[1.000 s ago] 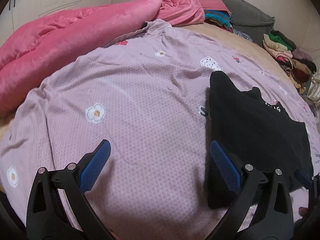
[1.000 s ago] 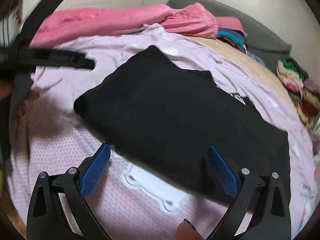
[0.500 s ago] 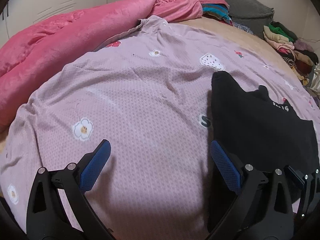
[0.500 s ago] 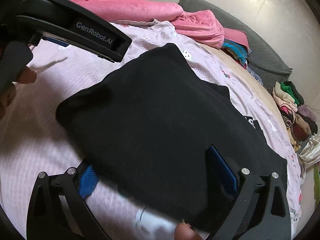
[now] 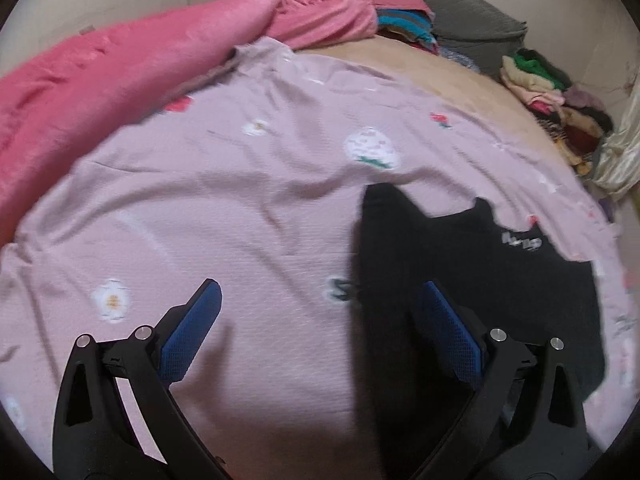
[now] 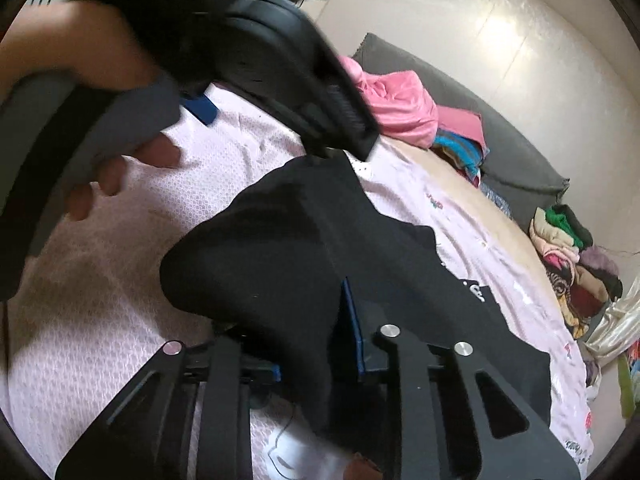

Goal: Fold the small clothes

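Observation:
A black garment [image 5: 472, 264] with small white lettering lies on the pink patterned bedsheet [image 5: 224, 200]. My left gripper [image 5: 316, 328] is open and empty, low over the sheet just left of the garment's edge. In the right wrist view my right gripper [image 6: 316, 344] is shut on the near edge of the black garment [image 6: 304, 240] and lifts it into a bunched fold. The left gripper's body and the hand holding it [image 6: 120, 152] fill the upper left of that view.
A pink blanket [image 5: 120, 68] lies along the far left of the bed. A grey pillow [image 5: 472, 28] and coloured clothes [image 5: 404, 24] sit at the head. A pile of folded clothes [image 5: 560, 108] stands at the far right edge.
My right gripper has closed on the garment's near edge and raised it. My left gripper has stayed open and shifted slightly over the sheet.

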Available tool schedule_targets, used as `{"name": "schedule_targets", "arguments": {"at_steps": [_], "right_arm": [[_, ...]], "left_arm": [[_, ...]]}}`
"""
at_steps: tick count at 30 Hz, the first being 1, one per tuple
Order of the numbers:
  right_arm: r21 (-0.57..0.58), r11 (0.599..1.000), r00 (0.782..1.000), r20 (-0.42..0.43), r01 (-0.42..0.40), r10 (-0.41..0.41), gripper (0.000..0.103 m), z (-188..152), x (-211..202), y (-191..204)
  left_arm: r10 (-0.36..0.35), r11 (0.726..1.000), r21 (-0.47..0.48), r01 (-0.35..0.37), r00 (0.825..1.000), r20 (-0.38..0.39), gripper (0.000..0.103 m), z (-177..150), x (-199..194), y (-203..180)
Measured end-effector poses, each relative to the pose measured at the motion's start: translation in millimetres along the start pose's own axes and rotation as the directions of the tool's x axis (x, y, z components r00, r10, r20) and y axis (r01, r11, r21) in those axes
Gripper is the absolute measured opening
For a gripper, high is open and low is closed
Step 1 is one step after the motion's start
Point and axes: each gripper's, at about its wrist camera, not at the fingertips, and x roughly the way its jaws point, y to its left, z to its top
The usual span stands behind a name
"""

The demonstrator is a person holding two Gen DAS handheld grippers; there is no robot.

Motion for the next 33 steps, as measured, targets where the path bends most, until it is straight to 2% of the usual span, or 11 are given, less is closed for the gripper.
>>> {"name": "schedule_targets", "arguments": {"at_steps": [6, 9, 10, 11, 12, 14, 16, 19, 27, 33], "right_arm": [[0.060, 0.998, 0.999, 0.034, -0.004, 0.002, 0.019, -3.4, -15.6, -13.8], [0.098, 0.995, 0.999, 0.045, -0.013, 0.009, 0.018, -3.3, -22.0, -20.8], [0.112, 0.994, 0.999, 0.051, -0.011, 0.005, 0.018, -3.6, -24.4, -24.1], [0.122, 0.993, 0.998, 0.057, -0.006, -0.001, 0.017, -4.1, -27.0, -26.4], [0.130, 0.992, 0.998, 0.063, -0.001, -0.008, 0.017, -4.4, -29.4, -28.6], [0.144, 0.990, 0.997, 0.074, 0.014, -0.024, 0.017, -5.6, -35.5, -33.0], [0.159, 0.987, 0.996, 0.081, 0.020, -0.033, 0.016, -7.7, -40.4, -38.3], [0.198, 0.980, 0.994, 0.094, 0.029, -0.049, 0.016, -12.5, -51.2, -47.5], [0.312, 0.948, 0.987, 0.125, 0.059, -0.103, 0.014, -27.5, -79.8, -82.3], [0.399, 0.915, 0.986, 0.118, 0.064, -0.121, 0.013, -46.0, -93.9, -108.9]], "left_arm": [[-0.081, 0.997, -0.014, 0.080, 0.992, -0.095, 0.093, 7.3, 24.6, -13.2], [-0.120, 0.993, -0.021, 0.119, 0.986, -0.111, 0.093, 7.2, 30.5, -20.4], [-0.126, 0.992, -0.016, 0.125, 0.986, -0.113, 0.088, 7.5, 30.8, -23.1], [-0.136, 0.991, -0.013, 0.135, 0.984, -0.115, 0.073, 7.5, 30.2, -25.3], [-0.163, 0.987, -0.014, 0.162, 0.979, -0.123, 0.065, 6.9, 29.9, -30.1], [-0.204, 0.979, -0.025, 0.202, 0.970, -0.131, 0.042, 6.7, 28.5, -35.6], [-0.229, 0.973, -0.011, 0.230, 0.965, -0.127, 0.029, 6.4, 23.3, -46.1], [-0.245, 0.968, 0.023, 0.249, 0.963, -0.109, 0.018, 6.7, 12.6, -62.2], [-0.279, 0.954, 0.097, 0.284, 0.958, -0.062, 0.017, 13.9, -17.8, -108.3], [-0.284, 0.941, 0.173, 0.291, 0.957, -0.066, 0.017, 13.9, -25.0, -151.8]]}}
